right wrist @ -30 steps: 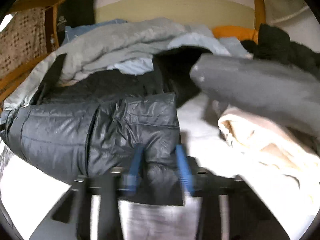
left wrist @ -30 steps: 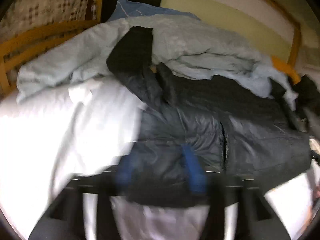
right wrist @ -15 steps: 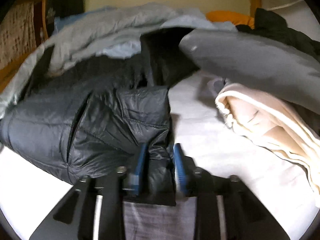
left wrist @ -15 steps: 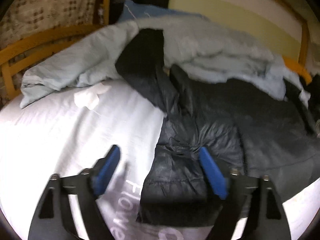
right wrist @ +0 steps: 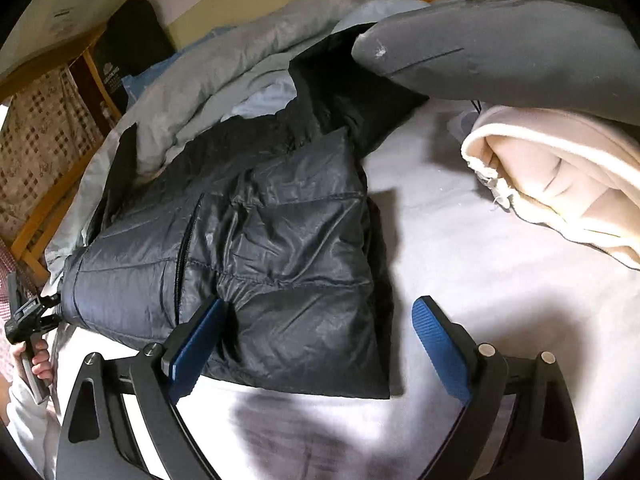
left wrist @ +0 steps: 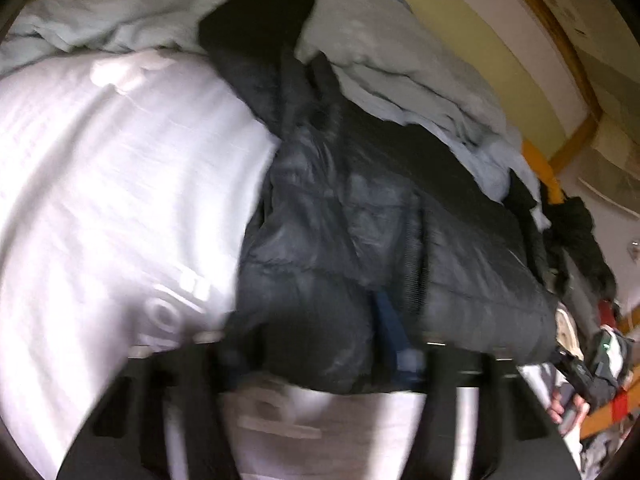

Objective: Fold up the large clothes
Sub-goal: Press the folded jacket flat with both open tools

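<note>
- The dark, shiny quilted puffer jacket (right wrist: 256,264) is lying on the white bed sheet (right wrist: 460,264), its body spread from the left side toward the middle, its far sleeve (left wrist: 256,24) reaching up onto the bedding behind it.
- The left gripper (left wrist: 320,352) is sitting at the jacket's near hem; the view is blurred, one blue pad (left wrist: 390,328) is showing beside bunched fabric, and its jaws are appearing closed on the jacket's near edge.
- The right gripper (right wrist: 320,344) is hovering over the jacket's near right corner with its jaws spread wide, the left blue pad (right wrist: 198,344) over the fabric and the right blue pad (right wrist: 438,344) over bare sheet, holding nothing.
- A pale blue-grey crumpled duvet (right wrist: 224,64) is lying behind the jacket, along the far side of the bed.
- A grey garment (right wrist: 500,44) and a cream fleece garment (right wrist: 560,176) are lying to the right, apart from the jacket.
- A wooden bed frame (right wrist: 48,216) is showing at the left.
</note>
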Demonstrator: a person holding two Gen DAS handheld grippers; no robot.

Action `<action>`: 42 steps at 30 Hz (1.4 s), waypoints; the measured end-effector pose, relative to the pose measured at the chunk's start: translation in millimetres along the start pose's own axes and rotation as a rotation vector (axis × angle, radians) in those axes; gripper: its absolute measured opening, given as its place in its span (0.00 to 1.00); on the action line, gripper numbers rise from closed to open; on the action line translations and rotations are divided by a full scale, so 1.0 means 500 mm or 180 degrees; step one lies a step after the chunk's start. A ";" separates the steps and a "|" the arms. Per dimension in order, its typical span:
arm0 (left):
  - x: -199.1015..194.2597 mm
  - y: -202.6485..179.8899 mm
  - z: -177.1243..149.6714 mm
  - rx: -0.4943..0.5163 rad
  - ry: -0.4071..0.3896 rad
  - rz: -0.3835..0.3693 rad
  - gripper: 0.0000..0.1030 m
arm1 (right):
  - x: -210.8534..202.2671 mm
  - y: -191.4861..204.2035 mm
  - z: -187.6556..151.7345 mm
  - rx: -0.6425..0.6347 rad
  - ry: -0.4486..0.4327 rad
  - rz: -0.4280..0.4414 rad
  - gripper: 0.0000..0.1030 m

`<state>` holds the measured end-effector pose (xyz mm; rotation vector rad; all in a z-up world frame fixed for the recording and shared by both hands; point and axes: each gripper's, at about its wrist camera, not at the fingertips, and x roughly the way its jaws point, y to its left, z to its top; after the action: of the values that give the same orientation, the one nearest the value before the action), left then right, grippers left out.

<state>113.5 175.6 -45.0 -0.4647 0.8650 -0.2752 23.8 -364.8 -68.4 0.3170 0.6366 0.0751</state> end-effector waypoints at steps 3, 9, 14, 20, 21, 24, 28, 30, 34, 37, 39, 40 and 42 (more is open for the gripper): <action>-0.021 -0.026 -0.005 0.0016 -0.0119 -0.0035 0.16 | 0.000 0.013 -0.006 -0.0109 -0.0007 0.0179 0.27; -0.106 -0.092 -0.026 0.0306 -0.0451 0.0146 0.14 | -0.077 0.057 -0.022 -0.0298 -0.0288 -0.0022 0.19; -0.140 -0.145 -0.087 0.0784 -0.0462 0.0423 0.14 | -0.179 0.068 -0.055 -0.0214 -0.0435 -0.0112 0.19; -0.143 -0.131 -0.111 0.0844 -0.0411 0.0517 0.16 | -0.234 0.086 -0.104 -0.0332 -0.0367 -0.0234 0.19; -0.144 -0.127 -0.114 0.0855 -0.0404 0.0540 0.18 | -0.237 0.089 -0.110 -0.0361 -0.0365 -0.0262 0.20; -0.133 -0.123 -0.114 0.0884 -0.0393 0.0642 0.27 | -0.230 0.103 -0.131 -0.0504 -0.0356 -0.0460 0.24; -0.136 -0.152 -0.126 0.1145 -0.0534 0.0858 0.33 | -0.211 0.107 -0.129 -0.0491 -0.0414 -0.0720 0.38; -0.151 -0.165 -0.129 0.1240 -0.0730 0.1018 0.58 | -0.222 0.097 -0.129 -0.0419 -0.0553 -0.0837 0.60; -0.218 -0.182 -0.138 0.1326 -0.1429 0.1034 0.92 | -0.275 0.102 -0.132 -0.0391 -0.1160 -0.1292 0.89; -0.235 -0.195 -0.147 0.1391 -0.1617 0.0948 1.00 | -0.301 0.104 -0.129 -0.0313 -0.1334 -0.1105 1.00; -0.220 -0.208 -0.155 0.1502 -0.1491 0.0827 1.00 | -0.305 0.108 -0.132 -0.0261 -0.1385 -0.0966 1.00; -0.208 -0.217 -0.161 0.1563 -0.1395 0.0787 1.00 | -0.303 0.115 -0.134 -0.0265 -0.1400 -0.0875 1.00; -0.177 -0.234 -0.174 0.1603 -0.1232 0.0796 1.00 | -0.298 0.129 -0.139 -0.0338 -0.1368 -0.0750 1.00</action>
<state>-15.0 86.5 23.7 0.0640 0.4425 -0.1556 -135.4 -309.5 -15.4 0.1459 0.2387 -0.1814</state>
